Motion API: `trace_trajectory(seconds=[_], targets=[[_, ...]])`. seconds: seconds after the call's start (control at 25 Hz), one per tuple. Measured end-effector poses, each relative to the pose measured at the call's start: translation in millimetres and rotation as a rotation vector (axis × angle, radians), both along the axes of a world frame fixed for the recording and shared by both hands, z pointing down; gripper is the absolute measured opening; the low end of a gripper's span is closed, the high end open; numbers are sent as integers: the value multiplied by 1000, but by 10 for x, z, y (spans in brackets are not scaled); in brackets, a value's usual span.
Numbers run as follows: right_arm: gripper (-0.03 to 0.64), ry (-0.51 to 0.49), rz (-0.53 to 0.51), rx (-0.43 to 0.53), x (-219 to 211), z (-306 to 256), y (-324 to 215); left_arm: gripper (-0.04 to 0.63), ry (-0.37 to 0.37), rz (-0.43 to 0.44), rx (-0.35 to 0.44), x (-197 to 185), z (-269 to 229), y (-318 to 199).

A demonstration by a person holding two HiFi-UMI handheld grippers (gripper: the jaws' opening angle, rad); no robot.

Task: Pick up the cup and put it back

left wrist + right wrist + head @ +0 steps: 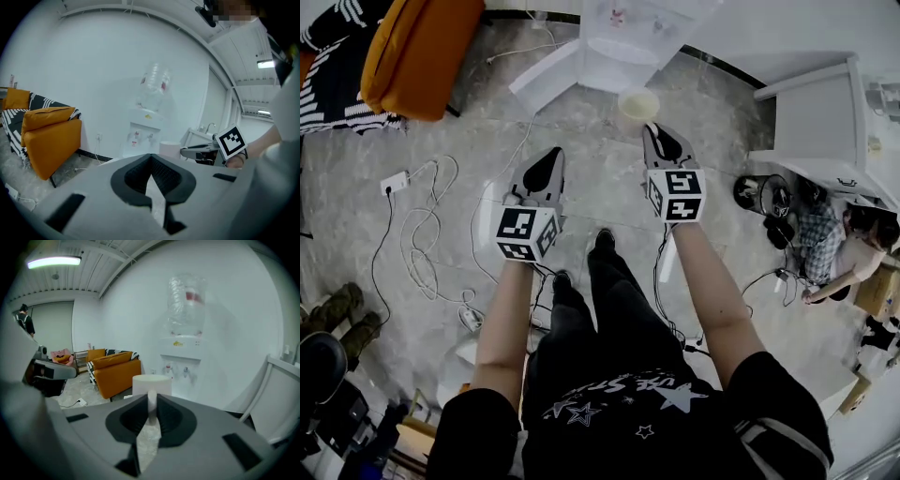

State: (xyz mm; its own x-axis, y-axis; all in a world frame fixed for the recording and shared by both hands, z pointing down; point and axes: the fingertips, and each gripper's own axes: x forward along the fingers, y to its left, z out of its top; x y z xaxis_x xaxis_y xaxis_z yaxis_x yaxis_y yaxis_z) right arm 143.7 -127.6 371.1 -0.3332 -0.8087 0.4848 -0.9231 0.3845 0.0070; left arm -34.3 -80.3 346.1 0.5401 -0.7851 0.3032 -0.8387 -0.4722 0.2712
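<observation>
We hold the cup upright in mid-air before the water dispenser, its wall clamped in our right gripper (likely to keep it level), while our left gripper stays out of the work, clenched on nothing.

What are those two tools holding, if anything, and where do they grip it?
The right tool pinches the cup by its rim wall. The left tool is shut and holds nothing.

Two tongs, the left tongs and right tongs, one cup, one water dispenser, one orange sofa.
</observation>
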Motion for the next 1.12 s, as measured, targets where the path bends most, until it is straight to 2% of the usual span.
trace_trajectory(seconds=[0.12,0.28,0.4,0.56,0.68,0.88,1.12], targets=[[43,-29,62,24,-15,-303,291,8,-13,41,12,-96,-209,296],[43,-54,127,87,-52,-741,659,8,6,38,38,-335,-511,611],[43,-55,149,132,-103,-1051,998,8,15,26,61,-531,-718,880],[43,-43,160,179,-189,-1352,1518,8,-22,56,80,-720,-832,1307],[43,-34,167,192,-234,-1460,1904,8,-51,108,85,-759,-869,1636],[43,-73,202,189,-314,-1469,2550,8,-48,155,85,-782,-955,2159],[43,-85,202,201,-343,-1518,2940,8,-35,158,130,-796,-1167,2353]])
